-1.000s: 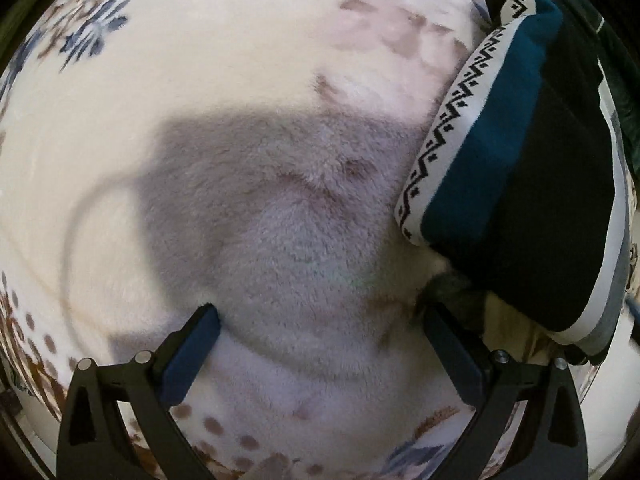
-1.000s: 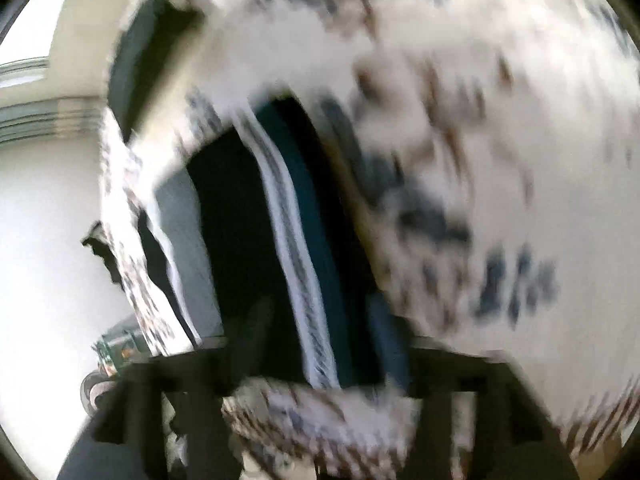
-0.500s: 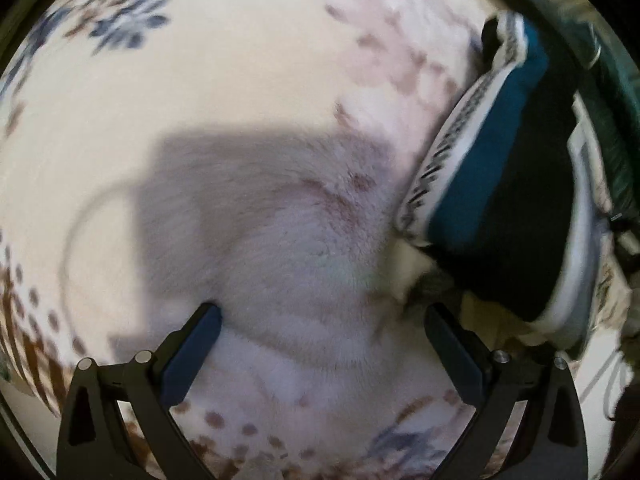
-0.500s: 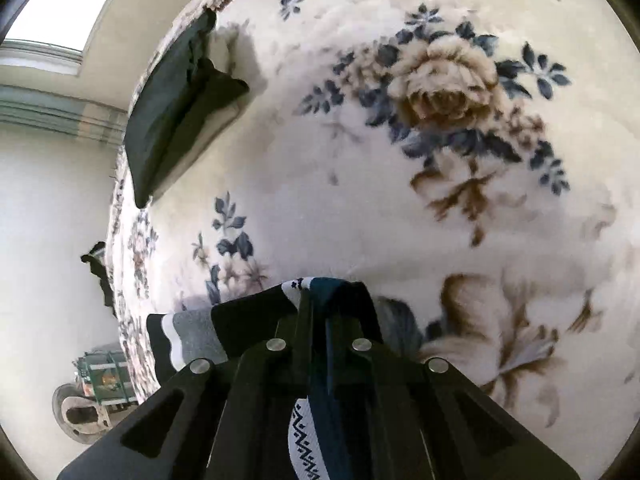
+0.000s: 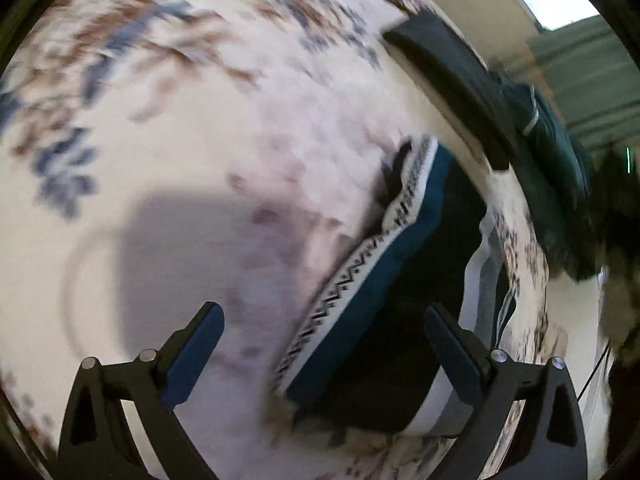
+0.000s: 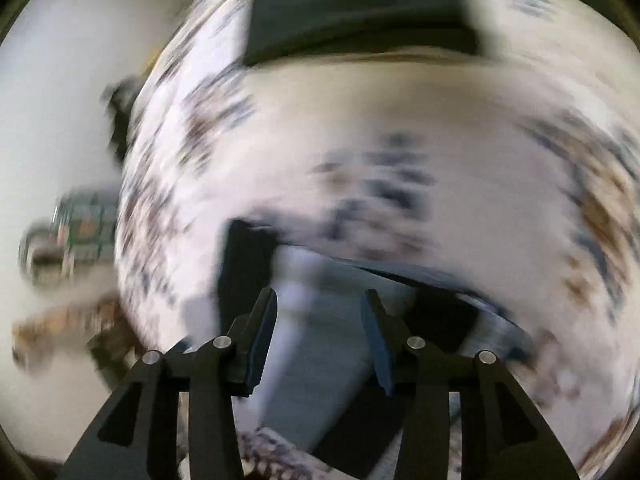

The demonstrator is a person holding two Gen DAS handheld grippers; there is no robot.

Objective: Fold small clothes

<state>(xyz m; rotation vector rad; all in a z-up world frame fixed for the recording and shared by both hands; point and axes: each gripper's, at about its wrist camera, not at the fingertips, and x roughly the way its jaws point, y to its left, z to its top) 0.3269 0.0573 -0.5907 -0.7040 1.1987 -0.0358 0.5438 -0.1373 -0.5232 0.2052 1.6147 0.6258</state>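
A folded small garment [image 5: 384, 292], black and teal with a white zigzag band and grey stripes, lies on the floral fleece blanket [image 5: 200, 140]. My left gripper [image 5: 322, 344] hovers open above it; the zigzag edge runs up between its fingers and the right finger [image 5: 452, 348] hangs over the black part. In the blurred right wrist view the right gripper [image 6: 320, 332] is opening, with its pads apart over the garment's grey and black folds [image 6: 320, 380]. Nothing is pinched between them.
A dark flat cushion [image 5: 452, 80] lies on the blanket beyond the garment and shows at the top of the right wrist view [image 6: 360, 8]. Dark green clothes [image 5: 560, 168] are heaped at the far right. The bed edge and floor clutter [image 6: 72, 240] are at the left.
The right gripper was shut on the garment half a second ago; its jaws now stand apart and its view has swung fast. The left gripper tipped up, bringing the garment between its fingers.
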